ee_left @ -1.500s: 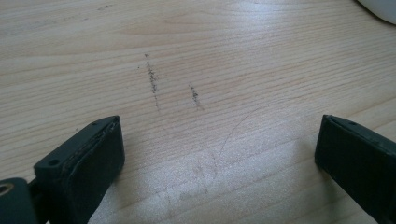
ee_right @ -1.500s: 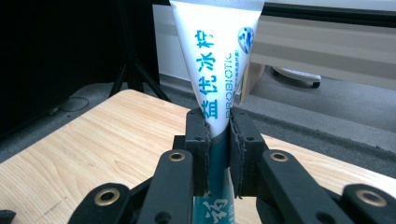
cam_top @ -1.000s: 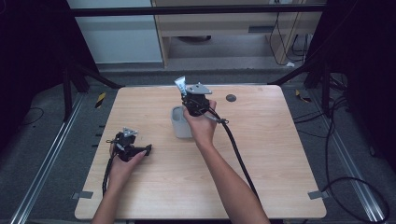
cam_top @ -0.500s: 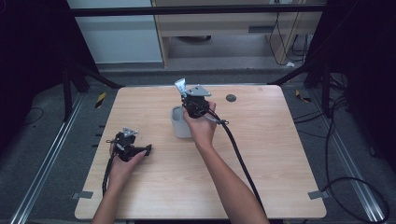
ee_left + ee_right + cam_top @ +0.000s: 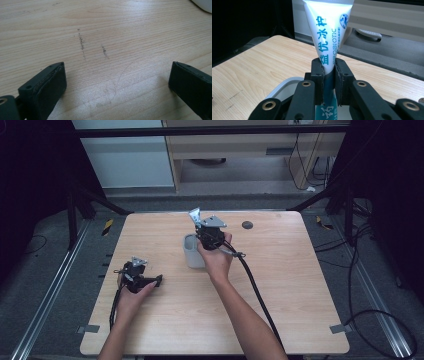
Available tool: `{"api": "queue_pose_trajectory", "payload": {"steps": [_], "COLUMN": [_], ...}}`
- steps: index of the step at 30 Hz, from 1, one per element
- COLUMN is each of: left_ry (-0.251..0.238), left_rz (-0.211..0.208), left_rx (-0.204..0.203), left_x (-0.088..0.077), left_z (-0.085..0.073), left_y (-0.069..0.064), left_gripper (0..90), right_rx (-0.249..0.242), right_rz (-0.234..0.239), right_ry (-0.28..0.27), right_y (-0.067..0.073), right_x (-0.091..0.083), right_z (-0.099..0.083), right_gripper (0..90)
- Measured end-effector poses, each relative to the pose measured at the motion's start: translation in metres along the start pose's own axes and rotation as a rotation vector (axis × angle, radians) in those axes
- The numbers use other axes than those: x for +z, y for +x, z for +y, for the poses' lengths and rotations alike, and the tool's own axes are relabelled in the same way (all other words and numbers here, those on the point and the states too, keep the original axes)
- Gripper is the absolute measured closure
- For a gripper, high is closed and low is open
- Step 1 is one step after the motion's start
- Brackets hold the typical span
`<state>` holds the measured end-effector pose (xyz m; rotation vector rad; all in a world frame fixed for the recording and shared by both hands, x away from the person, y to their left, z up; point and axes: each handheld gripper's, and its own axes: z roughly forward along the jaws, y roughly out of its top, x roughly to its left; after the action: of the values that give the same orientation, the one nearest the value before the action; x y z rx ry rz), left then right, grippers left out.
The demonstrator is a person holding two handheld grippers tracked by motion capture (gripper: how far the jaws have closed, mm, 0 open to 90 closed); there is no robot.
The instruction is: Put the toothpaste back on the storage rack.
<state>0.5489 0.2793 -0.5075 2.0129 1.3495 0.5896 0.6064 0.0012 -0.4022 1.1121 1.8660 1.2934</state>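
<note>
Even overhead light brightens the desk (image 5: pixel 280 285); darkness surrounds it at 9 and 3 o'clock; glare whitens its grain.

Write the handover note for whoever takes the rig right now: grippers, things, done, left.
Right gripper: shut on the white toothpaste tube, crimped end up, above the grey cup near the middle of the table.
Left gripper: open, nothing between its fingers, low over bare wood at the table's left side.
Done: tube gripped and brought to the cup.
Left: probably lower the tube into the cup and release.
</note>
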Motion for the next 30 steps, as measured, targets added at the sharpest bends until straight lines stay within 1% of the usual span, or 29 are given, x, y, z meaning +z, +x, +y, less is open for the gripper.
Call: {"api": "queue_pose_trajectory", "payload": {"steps": [10,21,30], "left_ry": [0.0,0.0,0.0], "left_rz": [0.0,0.001,0.001], "left_rx": [0.0,0.0,0.0], "left_x": [0.0,0.0,0.0], "left_z": [0.0,0.0,0.0], "left_y": [0.0,0.0,0.0], "left_gripper": [0.7,0.7,0.7], "right_rx": [-0.016,-0.004,-0.014], "right_rz": [-0.004,-0.002,-0.003], "right_ry": [0.012,0.026,0.029], "right_y": [0.004,0.004,0.004], "right_x": [-0.001,-0.003,-0.004], "right_z": [-0.003,-0.01,-0.011], "right_gripper": [79.2,79.2,79.2]}}
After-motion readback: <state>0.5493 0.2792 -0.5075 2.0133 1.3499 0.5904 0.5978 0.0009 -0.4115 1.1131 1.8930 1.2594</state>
